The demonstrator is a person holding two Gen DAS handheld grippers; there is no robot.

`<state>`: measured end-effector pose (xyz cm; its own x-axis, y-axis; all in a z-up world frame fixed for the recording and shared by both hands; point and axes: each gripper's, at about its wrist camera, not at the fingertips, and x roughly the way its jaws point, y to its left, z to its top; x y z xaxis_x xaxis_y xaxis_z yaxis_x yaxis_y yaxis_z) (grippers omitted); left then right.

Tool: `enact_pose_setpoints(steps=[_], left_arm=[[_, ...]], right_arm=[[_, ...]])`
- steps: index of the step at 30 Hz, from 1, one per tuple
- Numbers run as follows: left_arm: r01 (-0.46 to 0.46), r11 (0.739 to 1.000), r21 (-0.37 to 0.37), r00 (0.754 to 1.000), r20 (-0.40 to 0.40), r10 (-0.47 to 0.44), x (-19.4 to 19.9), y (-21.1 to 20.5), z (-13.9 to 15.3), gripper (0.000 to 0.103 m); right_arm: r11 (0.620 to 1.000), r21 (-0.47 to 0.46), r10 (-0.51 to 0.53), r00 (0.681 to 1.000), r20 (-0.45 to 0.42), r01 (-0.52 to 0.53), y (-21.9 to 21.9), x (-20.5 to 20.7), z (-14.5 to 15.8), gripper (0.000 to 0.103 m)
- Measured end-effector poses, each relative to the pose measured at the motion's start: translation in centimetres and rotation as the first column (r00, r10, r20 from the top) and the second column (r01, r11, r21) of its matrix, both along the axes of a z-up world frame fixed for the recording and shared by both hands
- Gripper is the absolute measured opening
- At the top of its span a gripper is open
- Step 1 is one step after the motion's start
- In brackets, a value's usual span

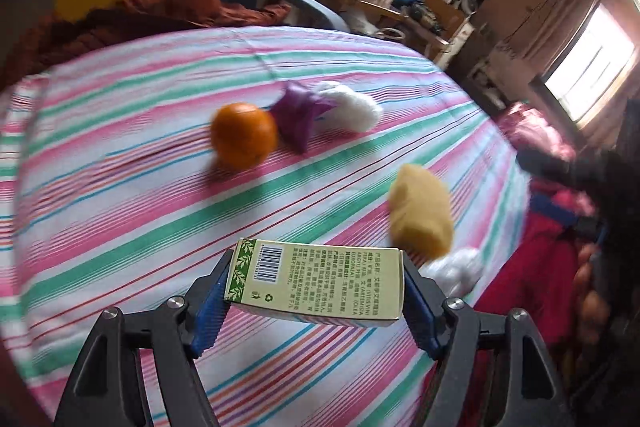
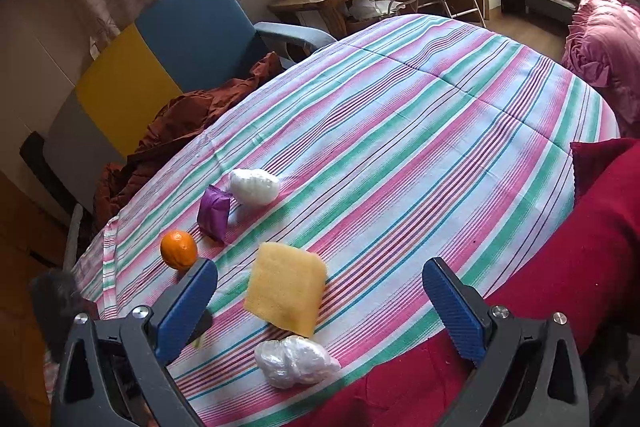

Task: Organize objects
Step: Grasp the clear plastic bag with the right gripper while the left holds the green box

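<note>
Your left gripper has its fingers pinching the green box by both short ends, box lifted clear of the striped bedspread. No earlier frame to compare, so I'm reading grip from pad contact only. Your right gripper hangs with fingers spread, nothing between them, above the sponge.

Progress, my read: early. One item picked, no bin or target spot in sight, nothing visibly sorted. Five things loose on the bed.

Count:
- orange: one
- purple packet: one, just beside the white mesh pouch: one
- yellow sponge: one
- crumpled clear plastic bag: one, near the bed edge, just beside the sponge
- green box: one, in your left fingers
</note>
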<state>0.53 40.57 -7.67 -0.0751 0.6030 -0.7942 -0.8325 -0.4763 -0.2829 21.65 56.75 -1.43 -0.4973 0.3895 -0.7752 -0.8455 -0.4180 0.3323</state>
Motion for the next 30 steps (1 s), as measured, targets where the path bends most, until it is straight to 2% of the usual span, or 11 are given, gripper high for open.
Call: enact_pose_setpoints(steps=[3, 6, 8, 10, 12, 22, 30], left_arm=[[-0.037, 0.998, -0.059, 0.992, -0.126, 0.029, 0.9, -3.2, 0.0, 0.076], [-0.065, 0.991, -0.121, 0.979, -0.199, 0.040, 1.7, -5.5, -1.1, 0.076], [-0.075, 0.986, -0.152, 0.987, -0.154, 0.052, 1.3, -6.3, -2.5, 0.074], [-0.077, 0.989, -0.128, 0.982, -0.180, 0.053, 1.5, -6.5, -2.9, 0.074], [-0.068, 0.987, -0.146, 0.977, -0.209, 0.036, 1.9, -6.5, -3.0, 0.074], [-0.061, 0.990, -0.125, 0.980, -0.194, 0.036, 1.9, -7.0, -2.9, 0.074], [-0.058, 0.991, -0.121, 0.978, -0.205, 0.032, 2.1, -7.1, -3.0, 0.074]], right_arm=[[1.000, -0.001, -0.001, 1.000, 0.012, 0.001, 0.0, -0.1, 0.0, 0.103], [1.000, -0.002, -0.001, 1.000, 0.022, 0.001, 0.0, -0.2, -0.1, 0.103], [1.000, -0.003, -0.001, 1.000, 0.029, 0.001, 0.0, -0.3, -0.2, 0.103], [1.000, -0.004, -0.002, 0.999, 0.033, 0.002, 0.0, -0.3, -0.2, 0.103], [1.000, -0.004, -0.002, 0.999, 0.035, 0.002, 0.0, -0.4, -0.2, 0.103], [1.000, -0.003, 0.003, 0.999, 0.039, -0.003, -0.1, -0.5, -0.2, 0.103], [0.995, -0.023, 0.098, 0.992, 0.076, -0.097, -0.5, -2.0, -0.7, 0.103]])
